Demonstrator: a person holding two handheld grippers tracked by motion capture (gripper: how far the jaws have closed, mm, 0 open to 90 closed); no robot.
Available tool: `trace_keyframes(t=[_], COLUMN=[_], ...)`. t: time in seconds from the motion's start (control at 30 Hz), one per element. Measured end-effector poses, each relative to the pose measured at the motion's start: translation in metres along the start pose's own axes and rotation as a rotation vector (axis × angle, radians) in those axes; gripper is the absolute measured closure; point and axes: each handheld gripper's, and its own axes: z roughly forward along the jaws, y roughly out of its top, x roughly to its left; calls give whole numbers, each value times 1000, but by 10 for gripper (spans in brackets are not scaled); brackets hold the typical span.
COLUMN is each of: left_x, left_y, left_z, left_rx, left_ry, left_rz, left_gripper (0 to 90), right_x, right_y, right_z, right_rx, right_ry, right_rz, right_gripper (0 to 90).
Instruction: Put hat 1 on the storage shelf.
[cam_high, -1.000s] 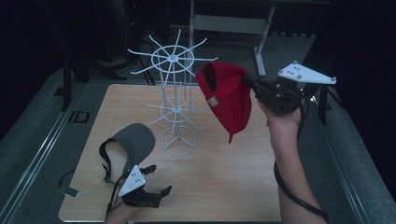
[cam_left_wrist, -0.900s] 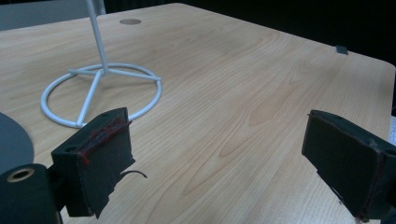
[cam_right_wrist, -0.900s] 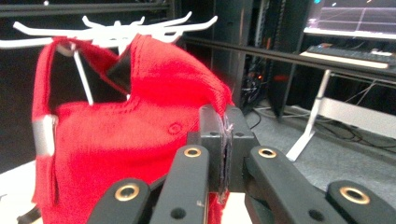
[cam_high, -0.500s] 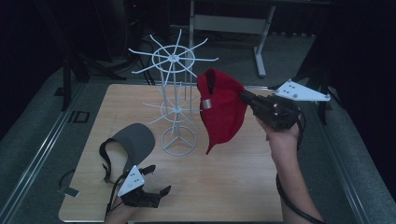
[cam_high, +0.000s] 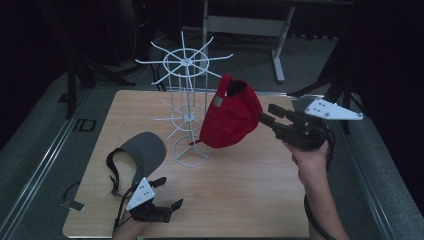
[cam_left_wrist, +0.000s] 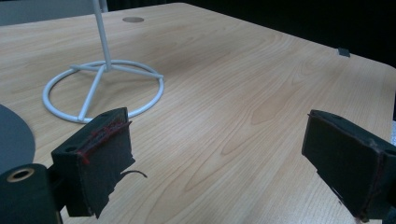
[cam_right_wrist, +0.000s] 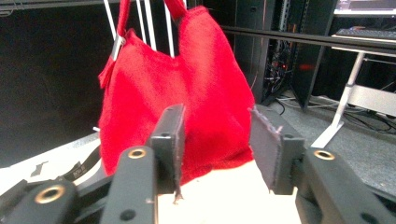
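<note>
A red cap (cam_high: 232, 117) hangs by its back strap from an arm of the white wire rack (cam_high: 186, 62), right of the pole. My right gripper (cam_high: 269, 115) sits just right of the cap and points at it. Its jaws have just been opening. In the right gripper view the red cap (cam_right_wrist: 177, 84) hangs just beyond the right gripper (cam_right_wrist: 215, 140), and the pads do not press on it. A grey cap (cam_high: 145, 150) lies on the table at front left. My left gripper (cam_high: 170, 192) rests open near the front edge, nothing between its jaws in the left gripper view (cam_left_wrist: 219, 158).
The rack's ring base (cam_left_wrist: 102, 88) stands mid-table on the wooden table (cam_high: 250, 190). A rim of the grey cap (cam_left_wrist: 11, 135) shows at the left of the left gripper view. Dark floor, rails and a desk frame (cam_high: 277, 50) surround the table.
The right hand has come down and its jaws have opened, letting go of the red cap, which now hangs lower beside the rack. The left gripper has not moved.
</note>
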Motion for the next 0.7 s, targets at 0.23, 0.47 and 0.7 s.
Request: trace_keyframes(t=[0.23,0.47,0.7], left_x=[1,1,0], left_y=[-2,-3,-4], left_z=[1,1,3], left_rx=[6,9,20], left_ry=[8,5,21], left_rz=[0,2,25], left_gripper=[88,88,89], right_x=[-14,-26,-38], right_y=[-25,-53,-85], right_z=[-17,-28,-30], right_rx=[17,53,112], right_ry=[-27,-54,-91], right_rz=[31,56,93], right_gripper=[469,414,372])
